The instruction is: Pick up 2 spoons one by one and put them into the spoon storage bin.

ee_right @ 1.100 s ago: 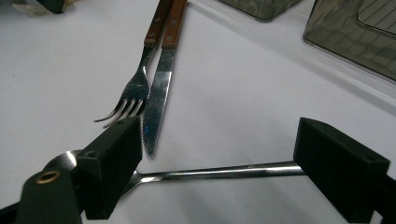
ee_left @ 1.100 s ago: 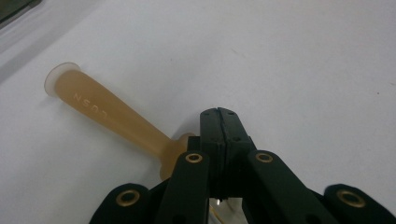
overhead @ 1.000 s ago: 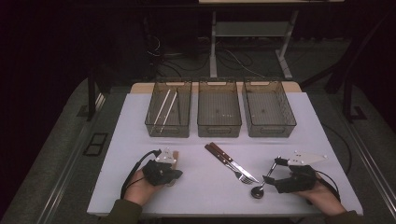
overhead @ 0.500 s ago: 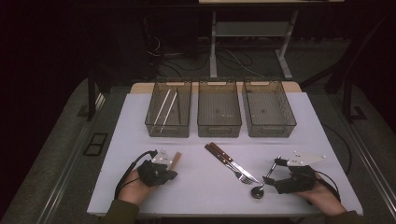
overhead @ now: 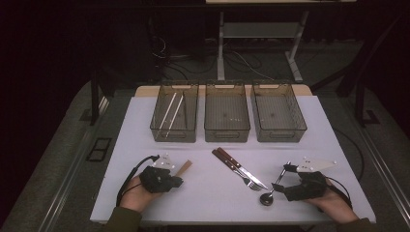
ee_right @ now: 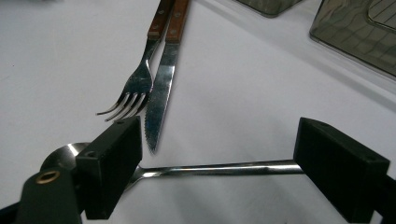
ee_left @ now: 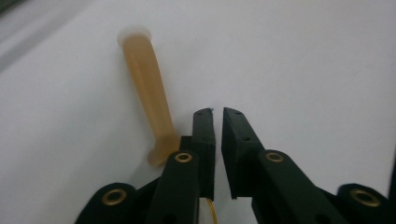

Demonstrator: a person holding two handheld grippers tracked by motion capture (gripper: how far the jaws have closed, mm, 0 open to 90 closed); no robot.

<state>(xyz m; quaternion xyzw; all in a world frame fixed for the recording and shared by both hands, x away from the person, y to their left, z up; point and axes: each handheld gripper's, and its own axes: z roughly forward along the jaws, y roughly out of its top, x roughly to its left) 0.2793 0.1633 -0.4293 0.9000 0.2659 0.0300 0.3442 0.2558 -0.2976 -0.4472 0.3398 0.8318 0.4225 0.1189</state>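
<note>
Setting, high view: white table is standing in a dim room, with three clear bins in a row at its far edge, likely waiting to take sorted utensils
Left bin: two pale chopsticks are lying inside it, side by side
Middle bin and right bin: both are looking bare apart from small specks
Loose cutlery: a wooden-handled fork and knife are lying together at the table's middle, between the two hands
Left gripper: it is resting low on the table near the front edge, with a tan spoon just beyond its tip
Right gripper: it is sitting at the front right, with a steel spoon reaching out from it toward the knife

Left gripper view, jaws: they are standing nearly together with only a thin gap and nothing between them
Tan spoon: it is lying flat just beside the left jaw, outside the gap, so it is not being held

Right gripper view, jaws: they are standing wide apart, straddling the steel spoon's handle without squeezing it, as if lining up for a pick
Steel spoon's bowl: it is lying behind the left jaw, close to the knife's tip and the fork's tines
</note>
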